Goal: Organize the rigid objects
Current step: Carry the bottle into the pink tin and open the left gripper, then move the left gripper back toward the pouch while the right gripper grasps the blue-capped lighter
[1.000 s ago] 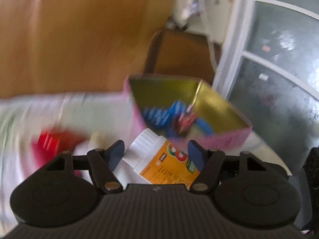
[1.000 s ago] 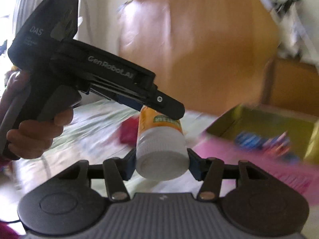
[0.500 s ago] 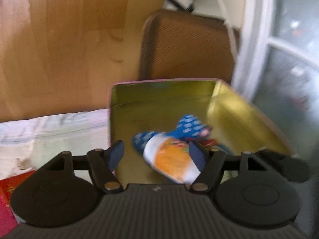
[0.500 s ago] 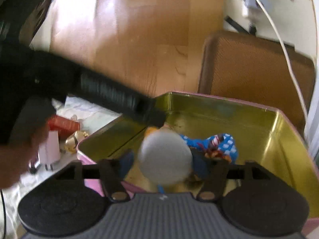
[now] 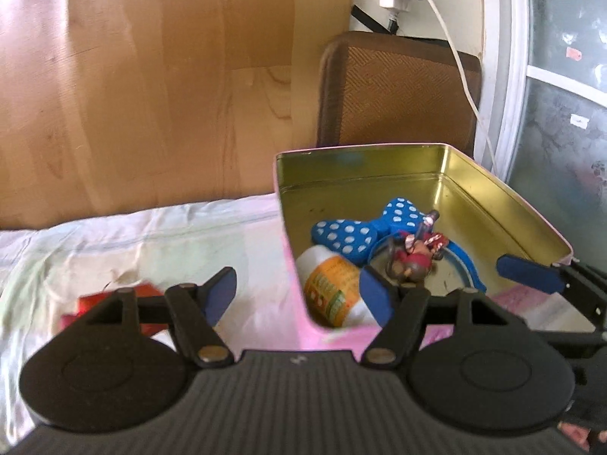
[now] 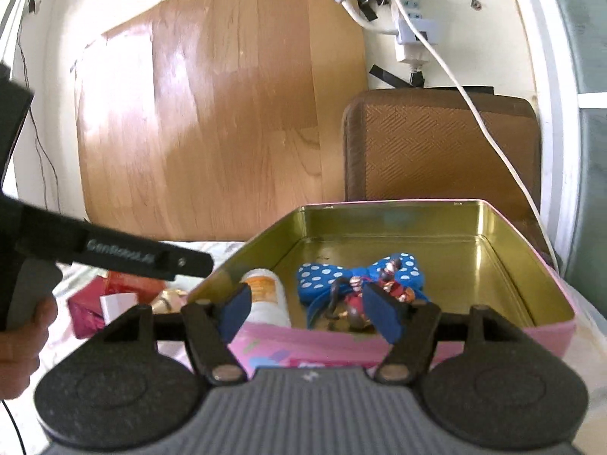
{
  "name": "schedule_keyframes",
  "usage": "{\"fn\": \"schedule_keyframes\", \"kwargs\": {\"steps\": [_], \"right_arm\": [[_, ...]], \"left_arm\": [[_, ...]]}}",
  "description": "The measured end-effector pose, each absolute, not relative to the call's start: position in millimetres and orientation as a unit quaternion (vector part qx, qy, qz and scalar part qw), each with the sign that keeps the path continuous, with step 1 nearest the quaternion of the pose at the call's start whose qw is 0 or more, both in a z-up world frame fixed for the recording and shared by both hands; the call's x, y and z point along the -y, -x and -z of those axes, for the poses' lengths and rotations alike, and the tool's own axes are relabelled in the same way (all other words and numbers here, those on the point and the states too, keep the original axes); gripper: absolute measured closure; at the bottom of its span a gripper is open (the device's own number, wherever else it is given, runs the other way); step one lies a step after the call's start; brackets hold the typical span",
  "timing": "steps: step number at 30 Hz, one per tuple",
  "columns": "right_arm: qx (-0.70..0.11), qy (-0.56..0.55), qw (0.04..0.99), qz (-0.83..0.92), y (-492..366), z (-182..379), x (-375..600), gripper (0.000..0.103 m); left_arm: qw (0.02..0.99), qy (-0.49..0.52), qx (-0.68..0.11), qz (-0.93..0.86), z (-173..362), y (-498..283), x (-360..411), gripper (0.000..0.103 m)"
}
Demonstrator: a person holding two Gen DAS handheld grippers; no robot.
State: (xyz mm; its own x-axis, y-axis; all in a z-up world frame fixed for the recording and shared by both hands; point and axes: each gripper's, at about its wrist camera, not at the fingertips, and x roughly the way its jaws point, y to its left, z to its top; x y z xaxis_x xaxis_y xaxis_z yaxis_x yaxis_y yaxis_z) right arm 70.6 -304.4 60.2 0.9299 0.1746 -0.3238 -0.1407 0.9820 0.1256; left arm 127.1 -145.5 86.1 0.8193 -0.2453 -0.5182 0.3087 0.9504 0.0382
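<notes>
I am letting the bottle lie in the tin, both grippers spread and empty, next reaching lower left for the red box.

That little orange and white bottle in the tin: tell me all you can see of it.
The bottle is a small pill-style container, plastic by its look, with a white body, a white cap and an orange label with green print too blurred to read. It lies on its side inside the pink tin, against the tin's left wall and beside the blue polka-dot bow. Neither gripper touches it.
</notes>
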Motion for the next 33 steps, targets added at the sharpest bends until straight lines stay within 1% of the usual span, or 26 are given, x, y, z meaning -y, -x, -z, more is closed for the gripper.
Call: {"fn": "schedule_keyframes", "kwargs": {"steps": [9, 20, 33], "right_arm": [[-0.164, -0.069, 0.978, -0.111, -40.6, -63.9, 266.9, 0.036], [-0.186, -0.025, 0.968, -0.167, -41.3, -55.0, 198.3, 0.036], [-0.215, -0.007, 0.958, -0.191, -44.8, -37.6, 163.4, 0.036]], "left_arm": [[0.958, -0.047, -0.260, 0.109, -82.0, -94.4, 87.4, 0.029], [0.962, -0.009, -0.267, 0.056, -70.0, -80.2, 20.4, 0.029], [0.961, 0.014, -0.275, 0.006, -40.6, -77.5, -29.7, 0.029]]}}
